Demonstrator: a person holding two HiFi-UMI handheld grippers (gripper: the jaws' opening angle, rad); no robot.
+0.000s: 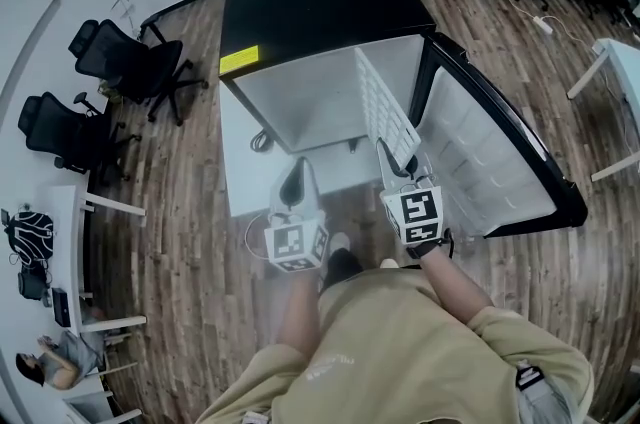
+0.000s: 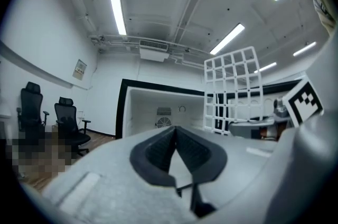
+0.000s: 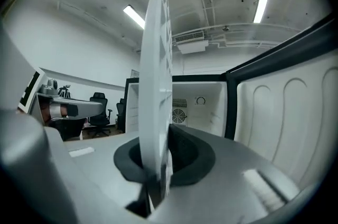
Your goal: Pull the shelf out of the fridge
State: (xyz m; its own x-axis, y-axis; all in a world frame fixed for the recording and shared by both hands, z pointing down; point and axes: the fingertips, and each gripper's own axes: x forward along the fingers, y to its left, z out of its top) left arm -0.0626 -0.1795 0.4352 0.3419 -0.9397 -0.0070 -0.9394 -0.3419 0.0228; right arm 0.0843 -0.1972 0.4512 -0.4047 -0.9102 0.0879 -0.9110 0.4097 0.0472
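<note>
The white grid shelf (image 1: 385, 107) is outside the fridge (image 1: 320, 7) and stands on edge in front of the open cavity (image 1: 300, 102). My right gripper (image 1: 385, 152) is shut on its near edge. In the right gripper view the shelf (image 3: 157, 85) rises edge-on between the pads of that gripper (image 3: 158, 138). My left gripper (image 1: 298, 167) hangs level to the left of the shelf, shut with nothing in it. In the left gripper view its tips (image 2: 175, 130) meet, and the shelf (image 2: 232, 91) stands upright at the right.
The fridge door (image 1: 480, 152) is swung open to the right, its inner liner (image 3: 288, 106) close beside the shelf. Black office chairs (image 1: 130, 62) stand at the left and back right. White desks (image 1: 620, 62) flank the room. A person (image 1: 45, 367) sits at lower left.
</note>
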